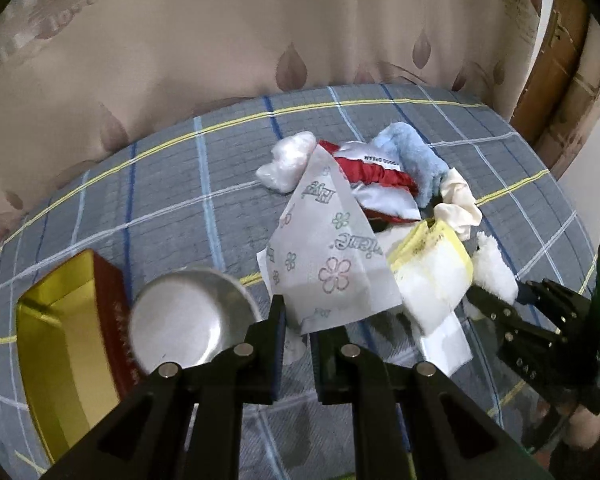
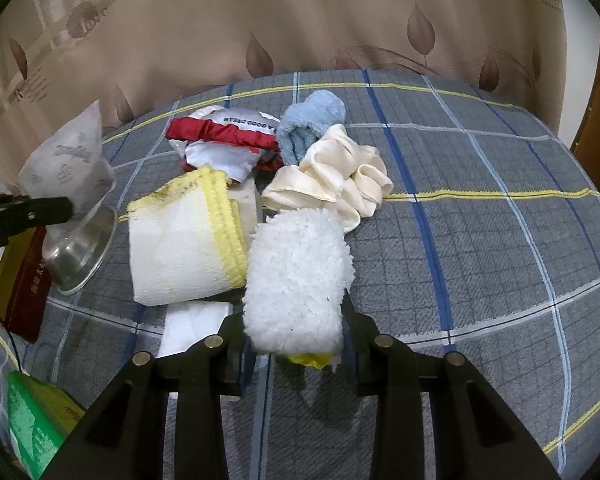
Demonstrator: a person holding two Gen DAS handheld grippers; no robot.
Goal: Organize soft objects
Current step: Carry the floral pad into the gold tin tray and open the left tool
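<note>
Left wrist view: left gripper [image 1: 298, 334] pinches a printed tissue [image 1: 328, 248] by one corner — likely to tear or slip — while right gripper [image 2: 296, 350] clamps a fluffy white cloth [image 2: 296, 276].

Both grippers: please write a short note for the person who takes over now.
Left gripper: shut on a printed tissue, lifted above the steel bowl.
Right gripper: shut on a fluffy white cloth.
On the plaid cover: yellow-edged towel, cream scrunchie, blue plush, red-white satin piece.
Done: nothing visibly sorted. Left: the whole pile.
</note>
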